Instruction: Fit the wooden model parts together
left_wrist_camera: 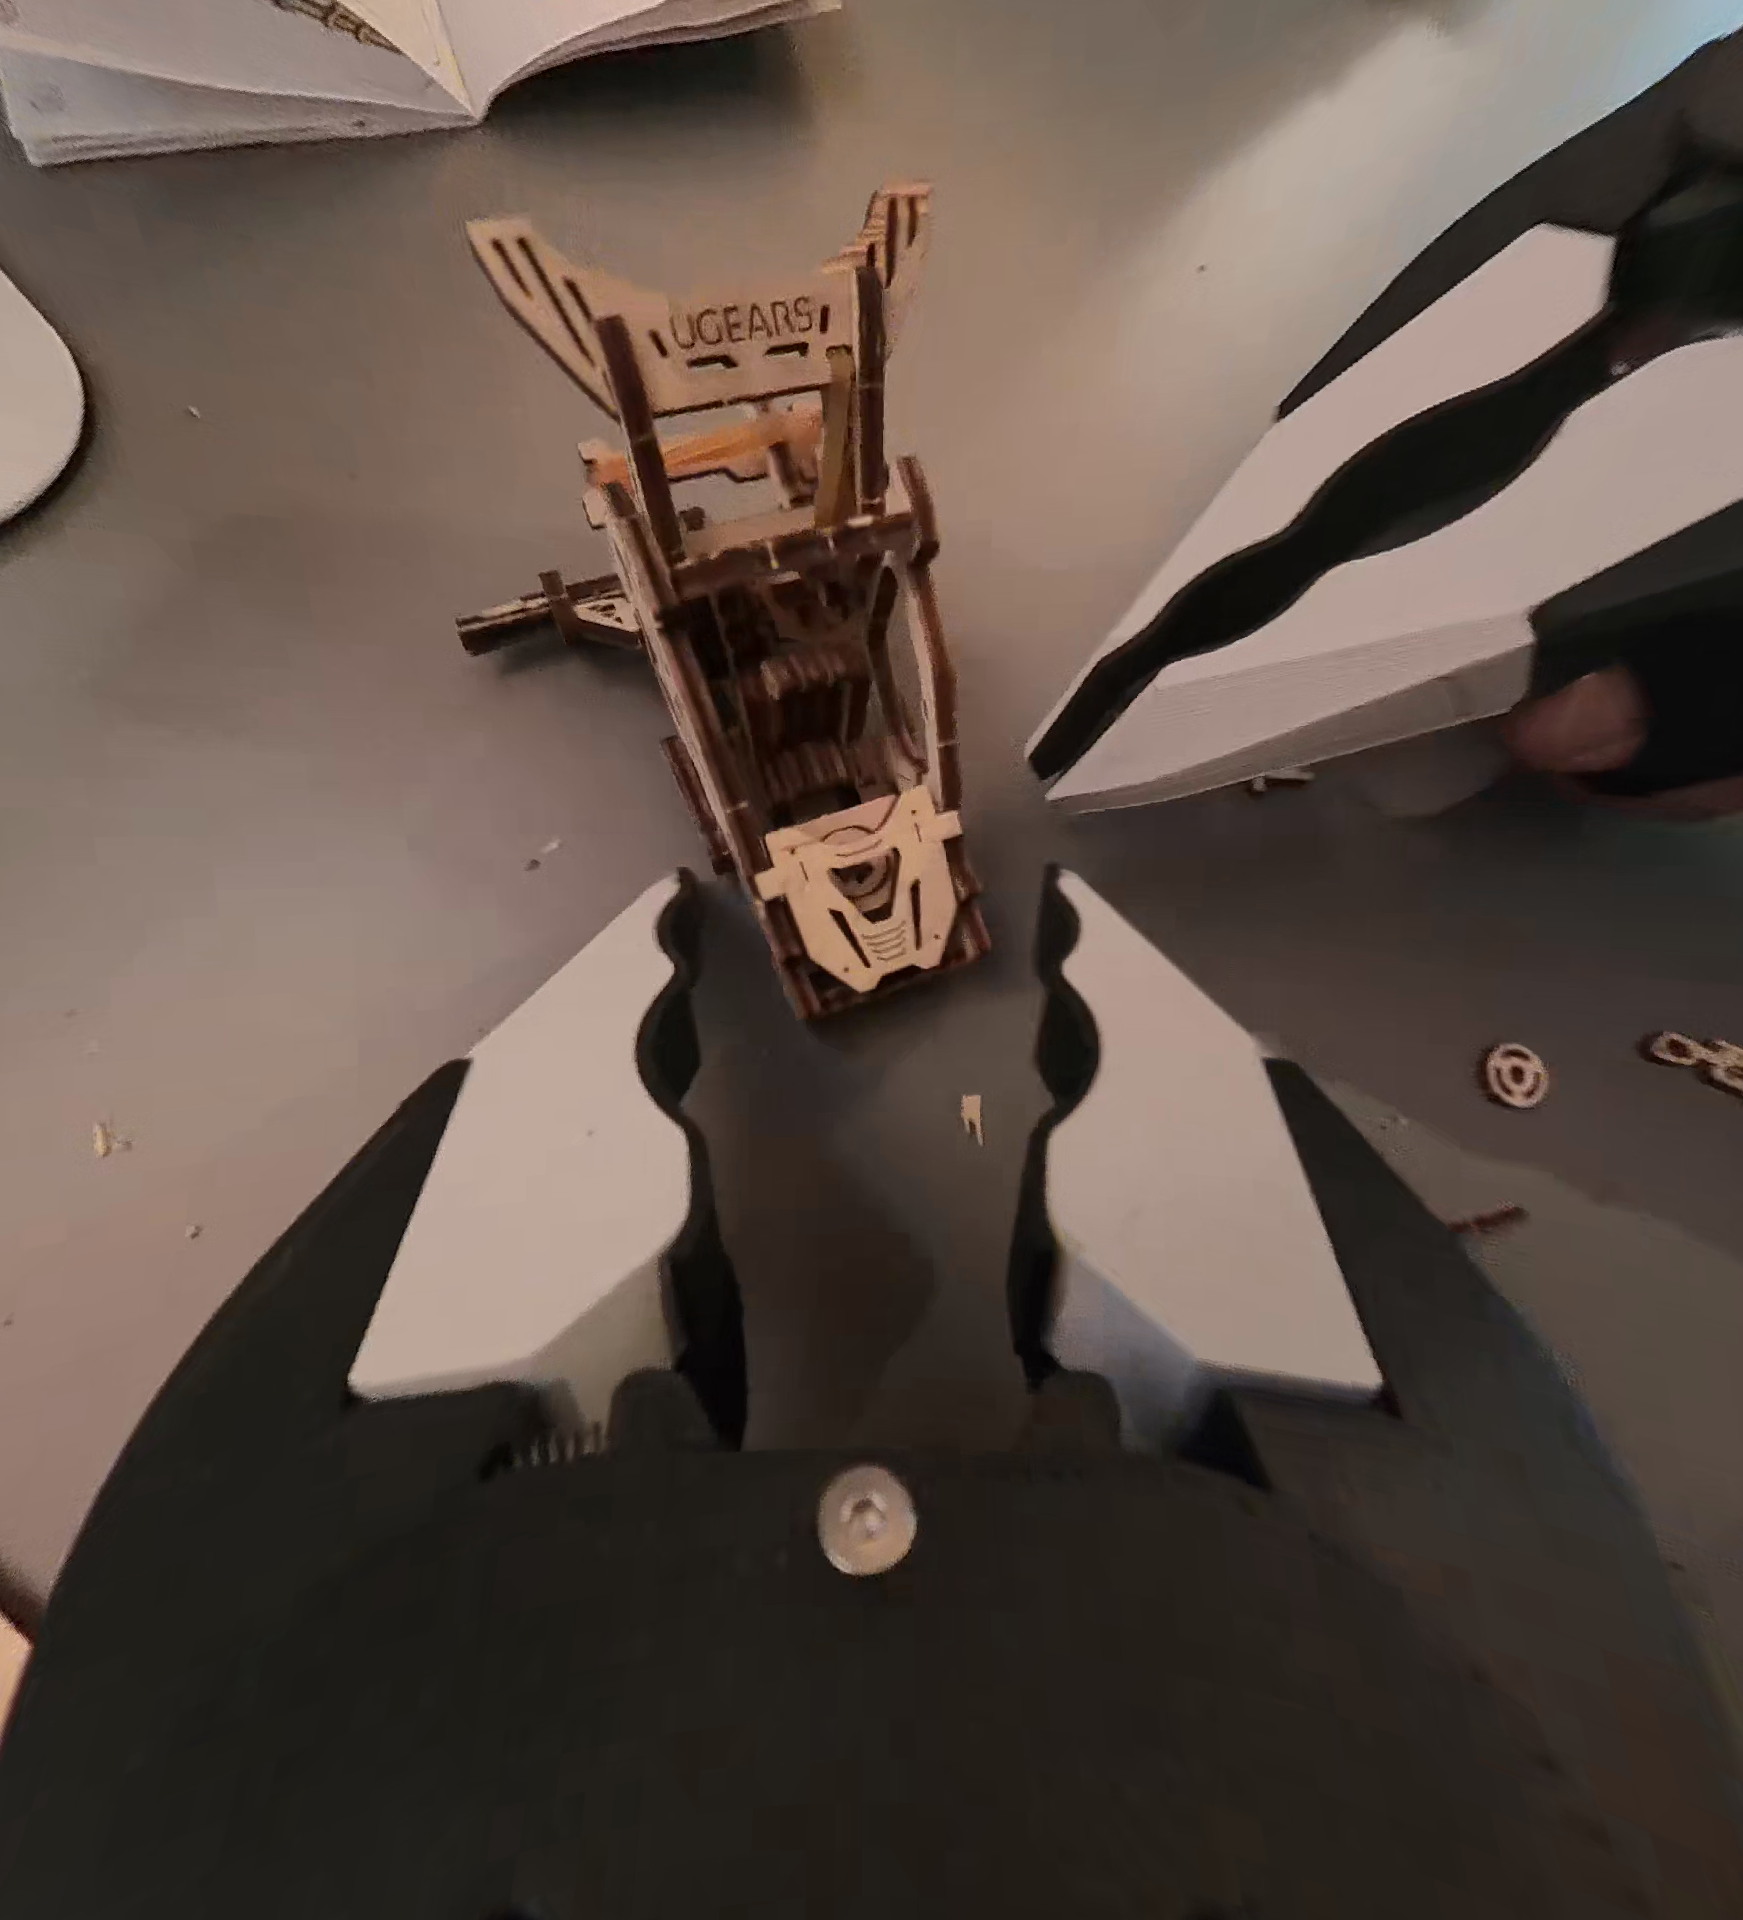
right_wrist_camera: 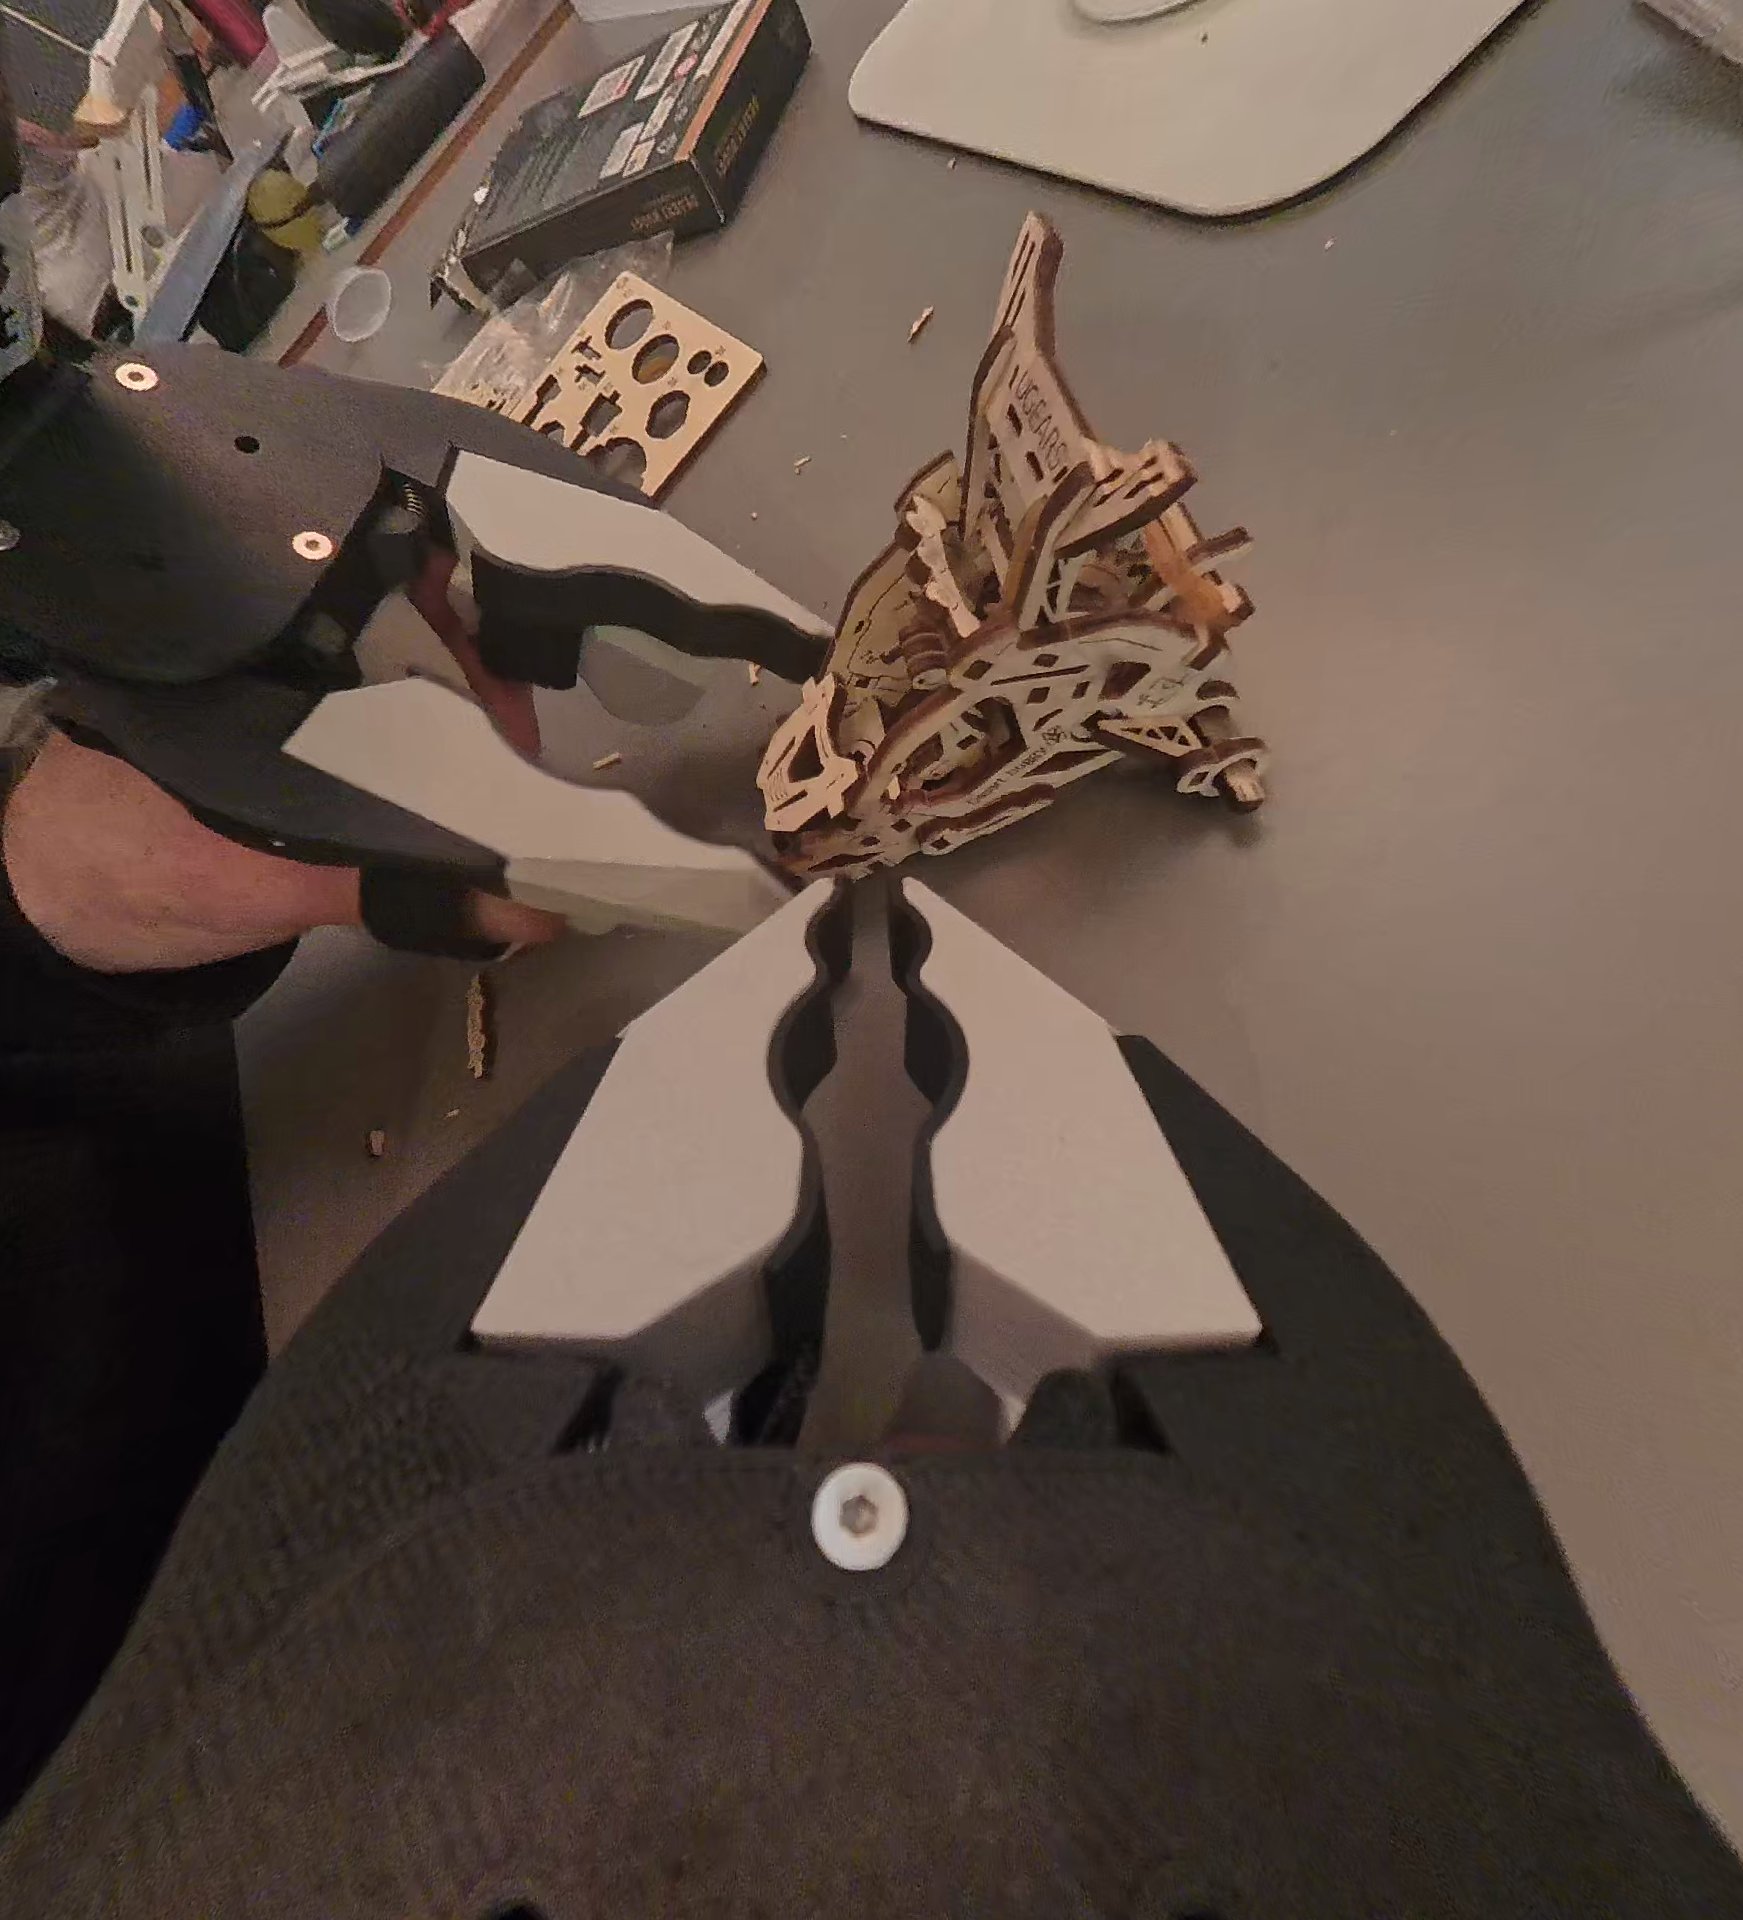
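Right now the wooden model (left_wrist_camera: 794, 623) stands on the grey counter (left_wrist_camera: 223, 831), nose toward the left claw (left_wrist_camera: 867, 904), whose fingers are spread wide with nothing between them, the model's front plate just beyond the tips at 12 o'clock. To do this step well, I would bring the left claw forward level so its fingers straddle the narrow nose, and close on the solid side frames rather than the thin front plate, which looks easy to snap. The right claw (right_wrist_camera: 867, 894) has its fingers nearly together, only a thin slit between them and nothing visibly held; its tips sit just beside the lower front corner of the model at 12 o'clock, a fair spot for steadying it. Loose pieces wait at 3 o'clock in the left wrist view: a small wooden ring (left_wrist_camera: 1516, 1075) and a flat strip (left_wrist_camera: 1740, 1075). That view also shows an open booklet (left_wrist_camera: 254, 73) at 11 o'clock. The right wrist view alone shows the model's side profile, a punched-out wooden sheet (right_wrist_camera: 649, 379), a dark box (right_wrist_camera: 638, 135) at 11 o'clock, and the hand (right_wrist_camera: 171, 852) gripping the left claw.
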Motion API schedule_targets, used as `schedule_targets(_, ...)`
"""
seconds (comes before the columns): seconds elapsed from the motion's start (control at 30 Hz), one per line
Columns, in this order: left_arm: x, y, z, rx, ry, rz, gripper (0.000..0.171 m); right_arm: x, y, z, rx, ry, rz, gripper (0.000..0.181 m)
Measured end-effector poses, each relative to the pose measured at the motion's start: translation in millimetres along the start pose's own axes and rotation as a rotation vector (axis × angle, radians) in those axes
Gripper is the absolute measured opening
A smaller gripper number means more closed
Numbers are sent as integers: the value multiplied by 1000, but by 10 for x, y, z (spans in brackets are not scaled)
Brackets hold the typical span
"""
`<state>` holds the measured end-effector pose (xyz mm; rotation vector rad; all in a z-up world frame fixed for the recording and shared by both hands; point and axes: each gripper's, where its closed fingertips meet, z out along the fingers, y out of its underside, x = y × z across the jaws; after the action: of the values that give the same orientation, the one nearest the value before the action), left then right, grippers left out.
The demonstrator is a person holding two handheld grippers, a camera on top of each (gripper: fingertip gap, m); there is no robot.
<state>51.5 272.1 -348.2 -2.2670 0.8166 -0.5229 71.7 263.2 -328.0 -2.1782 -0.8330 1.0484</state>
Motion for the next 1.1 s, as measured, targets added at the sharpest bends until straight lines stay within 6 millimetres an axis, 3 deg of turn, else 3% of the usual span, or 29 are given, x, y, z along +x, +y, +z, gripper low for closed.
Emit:
schedule_targets(0.07,-10,-12,16,-10,-1,12,48,4,-26,-38,20,8,-21,4)
schedule_targets(0.33,34,-109,-91,-41,186,80,40,110,-178,-347,49,95,-269,26)
schedule_targets(0.47,141,-289,-289,-74,402,-27,39,-93,-387,-541,71,91,-474,33)
schedule_targets(0.57,192,-384,-398,-106,559,-161,39,-272,-505,-603,84,168,-709,51)
schedule_targets(0.63,295,-400,-466,-138,693,-252,39,-400,-496,-566,81,227,-881,65)
schedule_targets(0.73,438,-412,-542,-170,840,-346,39,-438,-389,-432,12,329,-1084,72)
schedule_targets(0.8,523,-425,-583,-182,887,-348,39,-400,-331,-363,-39,377,-1168,68)
schedule_targets(0.9,598,-363,-600,-242,919,-332,39,-388,-372,-388,-49,420,-1215,46)
schedule_targets(1.07,603,-439,-617,-164,937,-317,43,-383,-372,-424,-65,404,-1152,43)
schedule_targets(1.1,598,-462,-621,-132,919,-299,47,-379,-358,-429,-68,390,-1114,29)
